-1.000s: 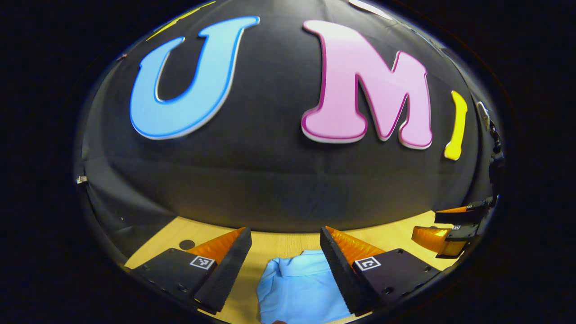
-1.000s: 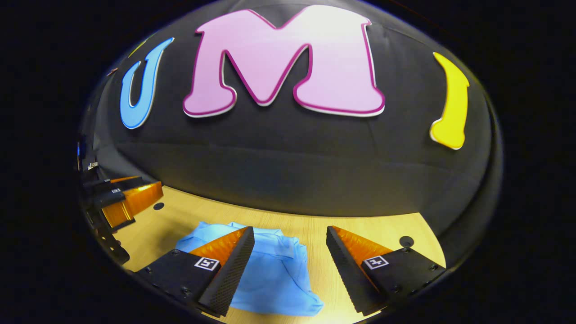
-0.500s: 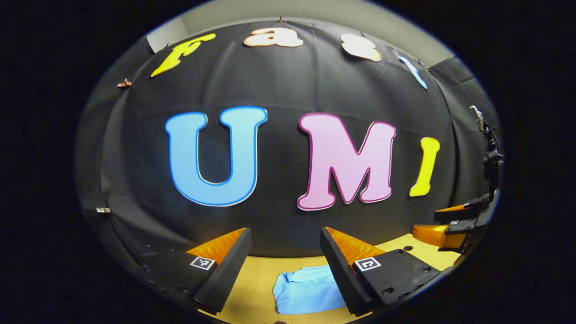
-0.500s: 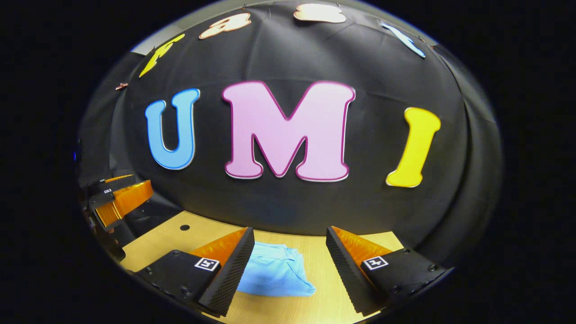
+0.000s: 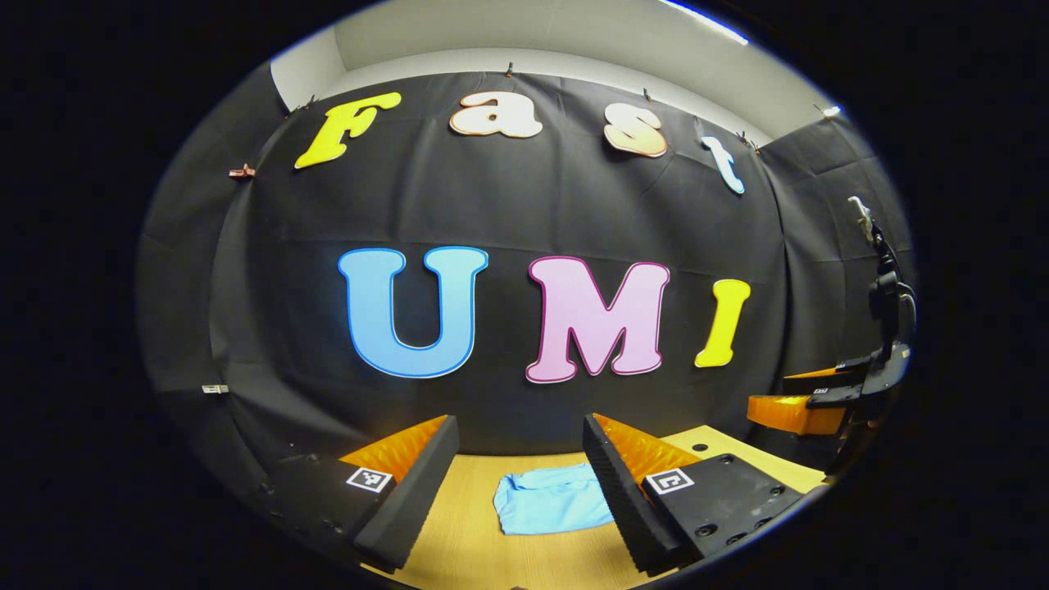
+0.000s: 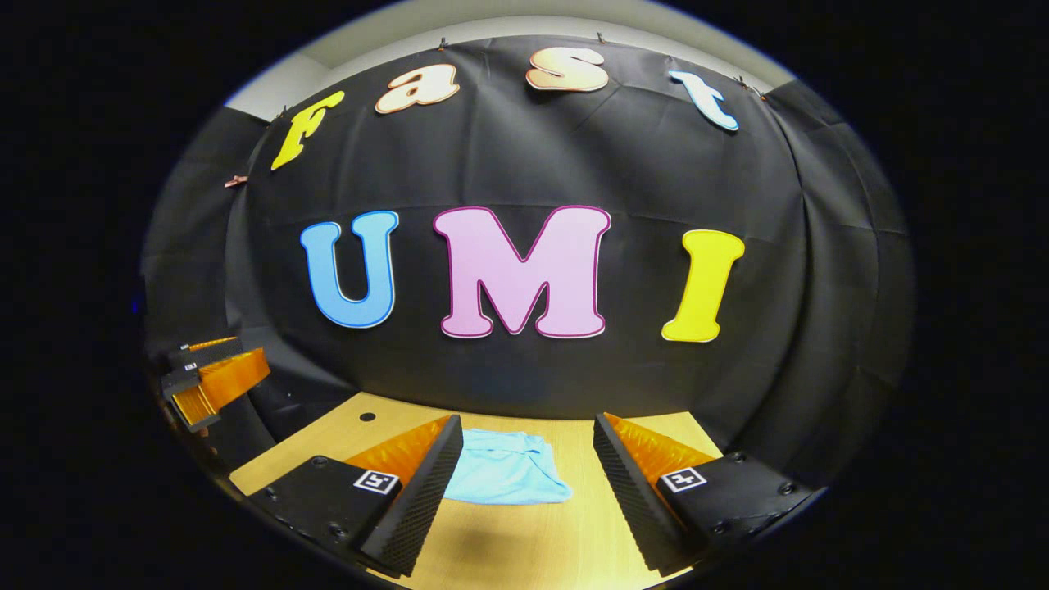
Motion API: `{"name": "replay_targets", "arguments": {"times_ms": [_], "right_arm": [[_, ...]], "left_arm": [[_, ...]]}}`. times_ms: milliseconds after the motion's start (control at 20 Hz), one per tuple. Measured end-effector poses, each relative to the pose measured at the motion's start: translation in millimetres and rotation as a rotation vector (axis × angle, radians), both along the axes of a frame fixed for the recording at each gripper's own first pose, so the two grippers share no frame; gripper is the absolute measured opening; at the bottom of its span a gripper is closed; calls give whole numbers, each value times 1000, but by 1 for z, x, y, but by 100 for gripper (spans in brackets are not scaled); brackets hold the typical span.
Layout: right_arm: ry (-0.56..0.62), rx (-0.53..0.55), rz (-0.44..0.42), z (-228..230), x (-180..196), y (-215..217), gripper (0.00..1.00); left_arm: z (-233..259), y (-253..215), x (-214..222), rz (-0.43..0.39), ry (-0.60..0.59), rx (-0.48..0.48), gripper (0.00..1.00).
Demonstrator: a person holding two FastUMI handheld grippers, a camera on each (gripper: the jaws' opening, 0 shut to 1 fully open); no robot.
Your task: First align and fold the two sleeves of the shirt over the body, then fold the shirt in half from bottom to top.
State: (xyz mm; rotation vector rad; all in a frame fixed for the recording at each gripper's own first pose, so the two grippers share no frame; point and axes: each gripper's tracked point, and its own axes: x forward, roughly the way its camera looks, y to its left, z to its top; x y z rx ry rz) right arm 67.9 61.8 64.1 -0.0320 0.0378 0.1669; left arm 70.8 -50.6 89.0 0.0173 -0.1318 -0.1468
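Dim booth, lit from overhead. Strong fisheye bending toward edges. Sharp focus throughout, no blur. Soft shadow on table ahead of right gripper.

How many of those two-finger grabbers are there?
2. The left gripper is open above the table, the folded shirt beyond its fingers. The right gripper is open too, alongside it, the shirt likewise ahead.
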Motion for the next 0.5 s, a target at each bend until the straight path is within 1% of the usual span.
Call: {"name": "replay_targets", "arguments": {"times_ms": [100,150,200,300,400,450,500], "right_arm": [[6,28,6,0,-22,-2,99],[14,56,11,0,-33,-1,99],[11,76,3,1,-43,-4,99],[-7,97,-17,6,-62,-12,100],[-14,92,-28,6,-80,-14,99],[-11,91,-30,5,-89,-16,99],[-10,95,-33,5,-96,-17,99]], "left_arm": [[2,3,-25,0,5,3,96],[1,5,-36,6,5,14,92],[-1,7,-48,10,3,29,96],[-7,10,-68,15,6,42,97],[-15,8,-88,5,22,22,96],[-18,7,-97,-2,32,7,92],[-20,8,-105,-4,37,1,96]]}}
